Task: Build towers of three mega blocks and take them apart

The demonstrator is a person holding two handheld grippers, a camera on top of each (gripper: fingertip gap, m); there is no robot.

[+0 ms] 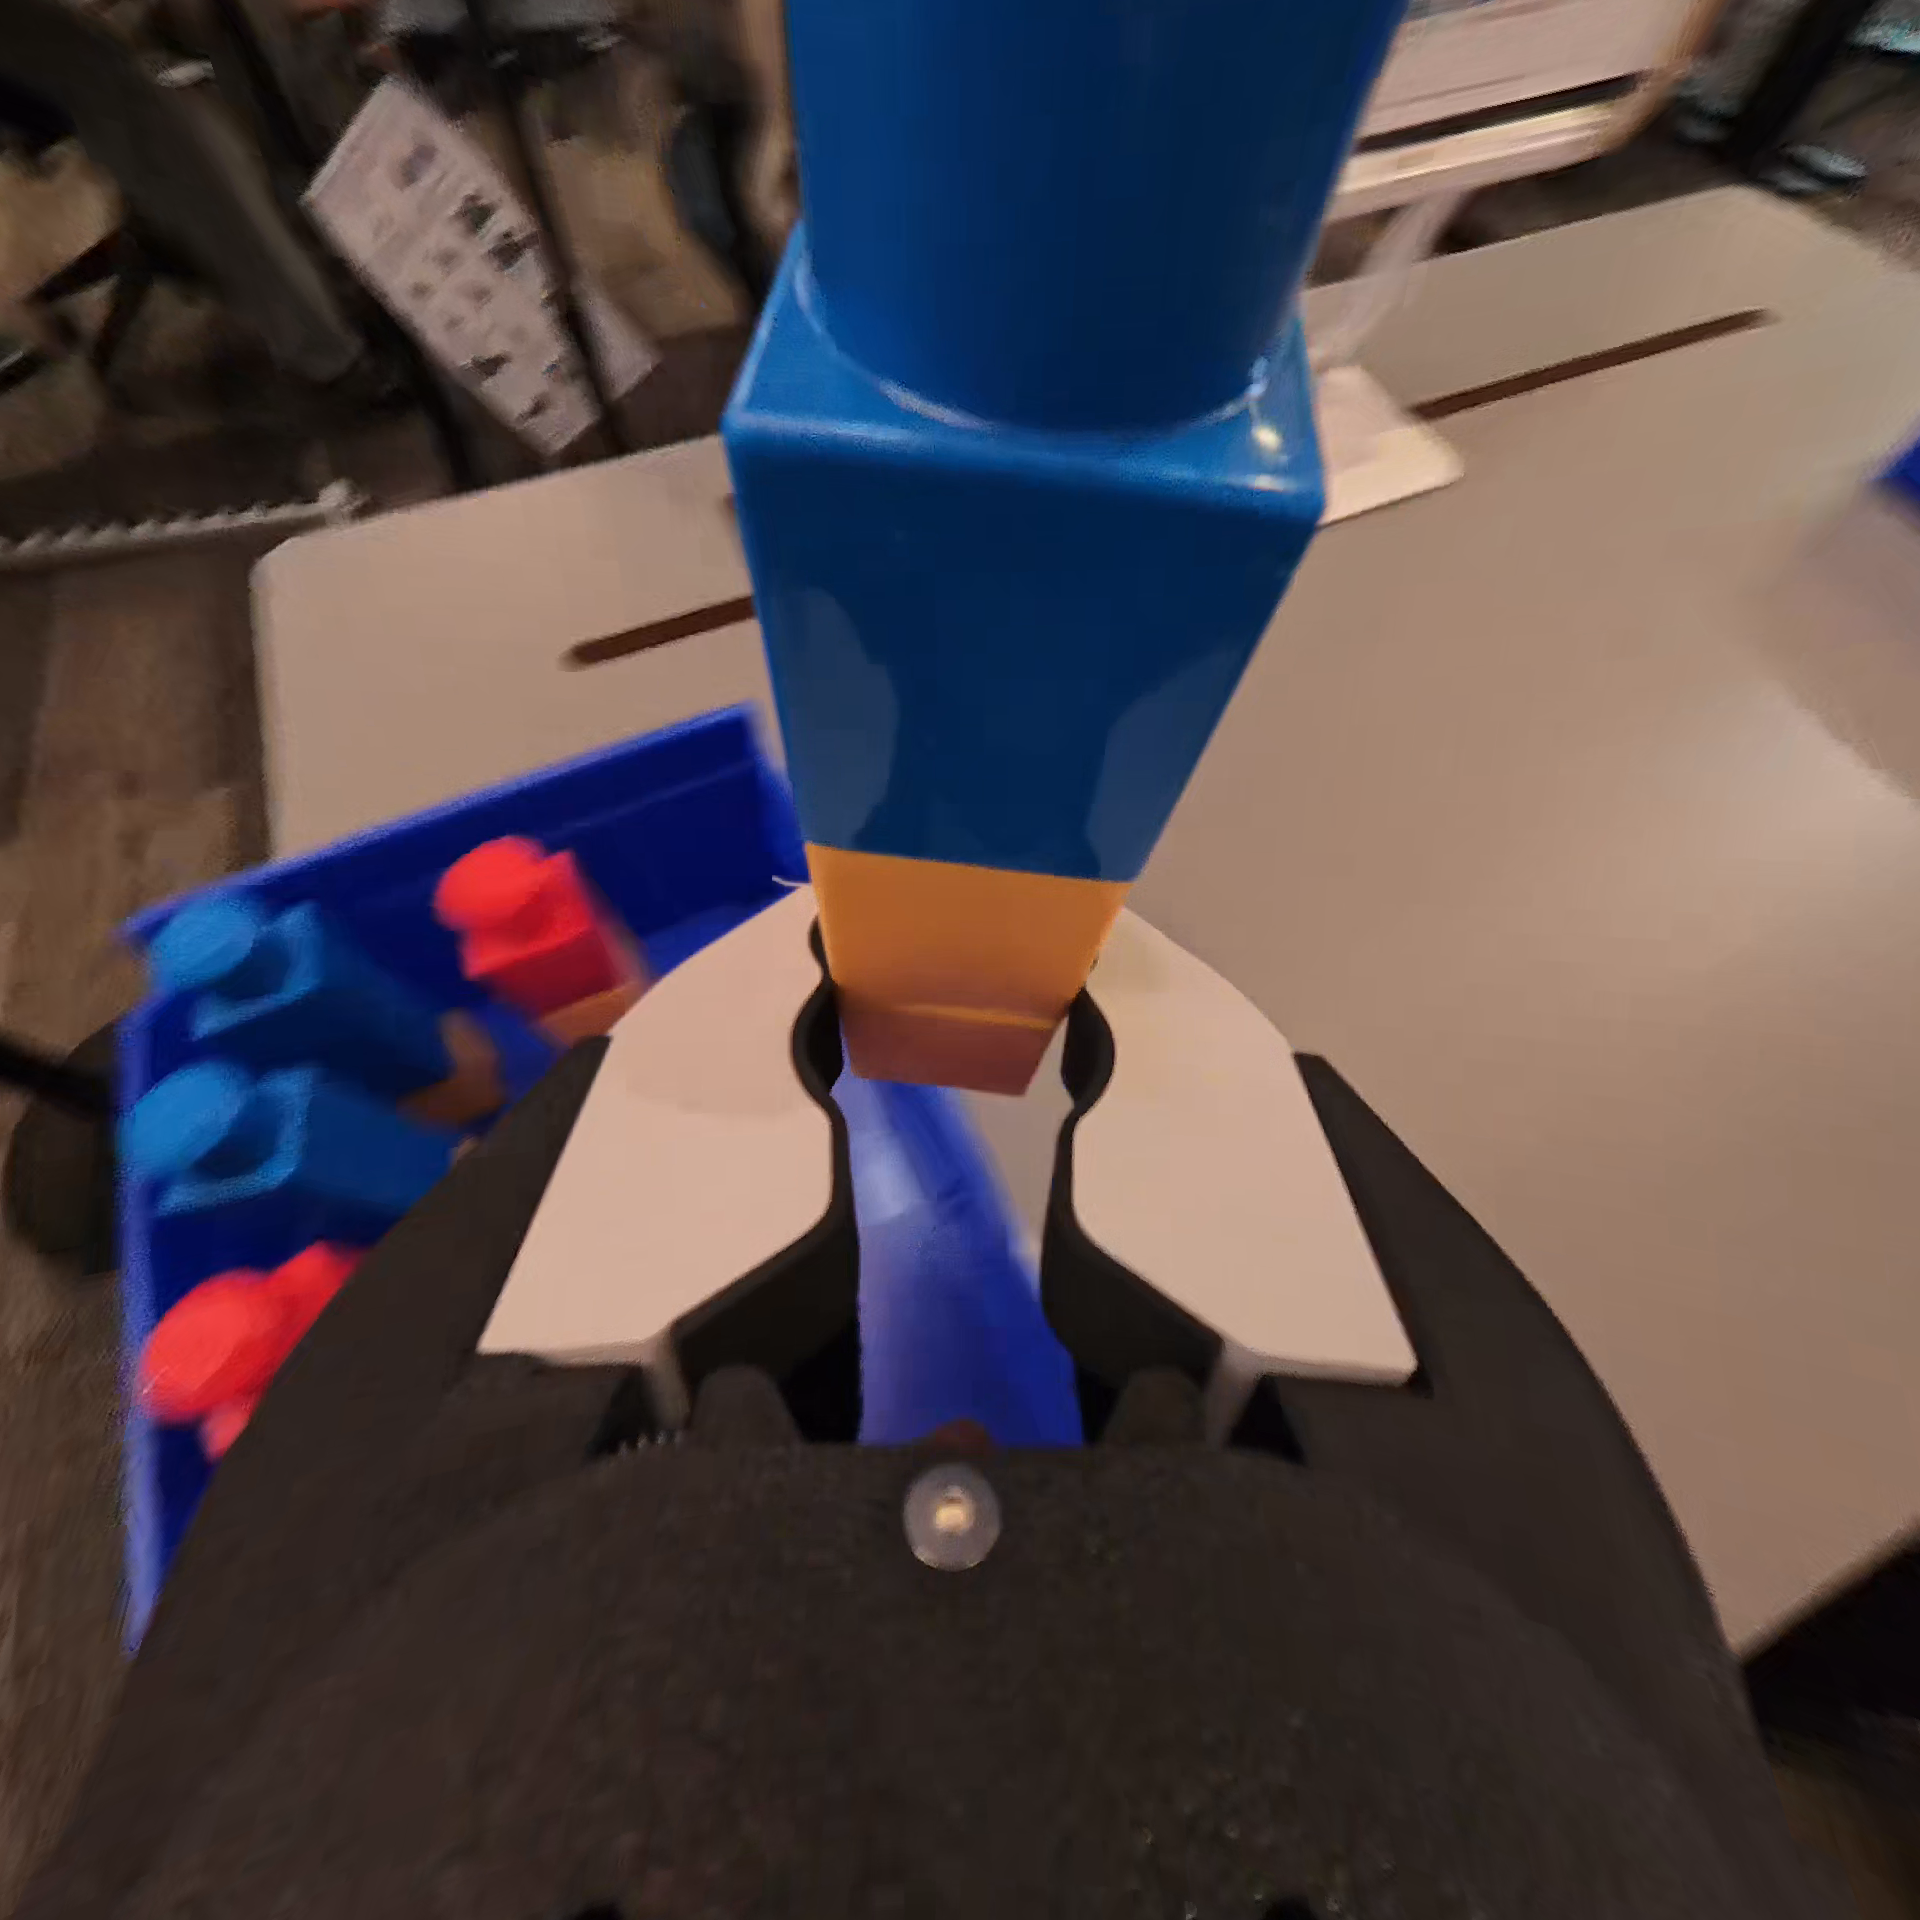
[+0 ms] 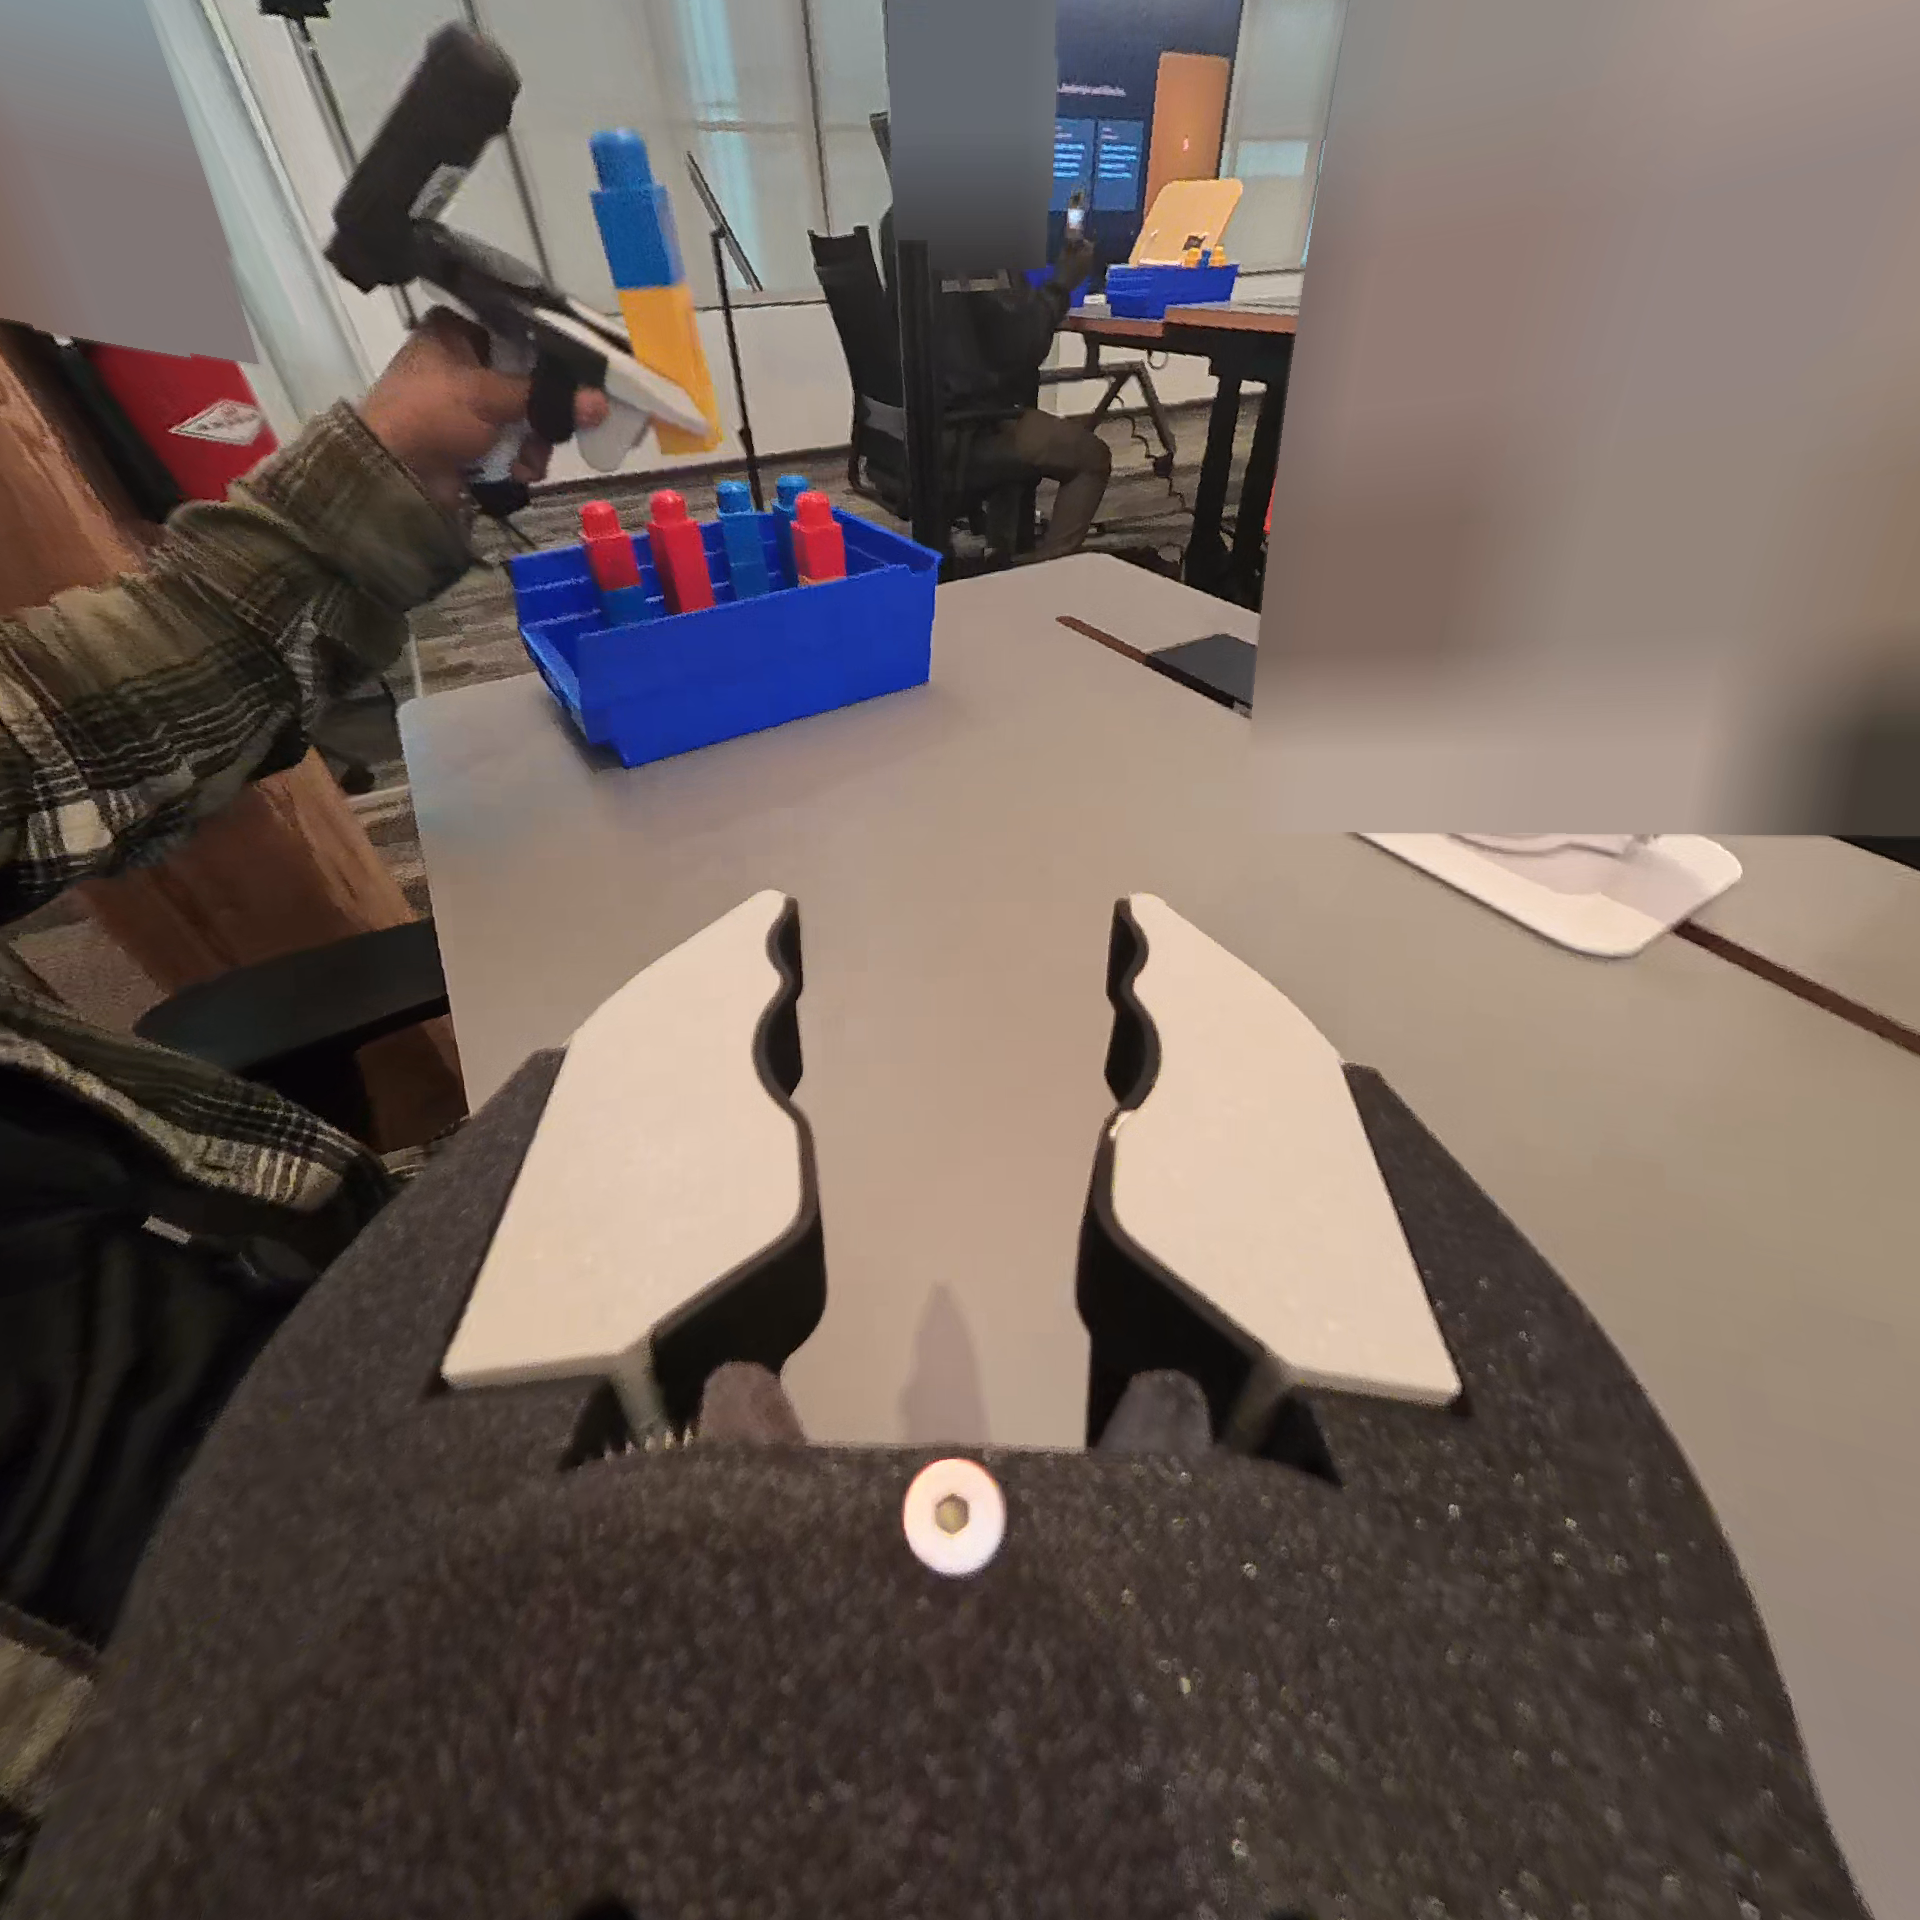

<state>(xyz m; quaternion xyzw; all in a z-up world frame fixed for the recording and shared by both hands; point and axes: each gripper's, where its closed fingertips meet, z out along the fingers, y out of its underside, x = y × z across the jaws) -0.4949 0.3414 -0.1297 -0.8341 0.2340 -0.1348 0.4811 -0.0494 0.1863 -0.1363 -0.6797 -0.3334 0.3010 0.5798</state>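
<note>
My left gripper point(image 1: 951, 1023) is shut on the yellow bottom block point(image 1: 961, 935) of a tower, with a blue block point(image 1: 1023, 623) stacked on top. In the right wrist view the same tower point(image 2: 649, 291) is held high in the air above the blue bin point(image 2: 727, 655), gripped by the left gripper point(image 2: 665, 410) in a person's hand. The bin holds several upright red and blue block towers point(image 2: 675, 551); they also show in the left wrist view point(image 1: 301, 1049). My right gripper point(image 2: 956, 997) is open and empty, low over the grey table point(image 2: 987, 790).
A dark flat object point(image 2: 1205, 665) lies on the table at the right. A white tray-like thing point(image 2: 1590, 894) sits at the far right. A seam point(image 1: 1590, 364) runs between tables. A plaid sleeve point(image 2: 187, 665), chairs and other desks are around. My right fingertips sit around 50 centimeters from my left ones.
</note>
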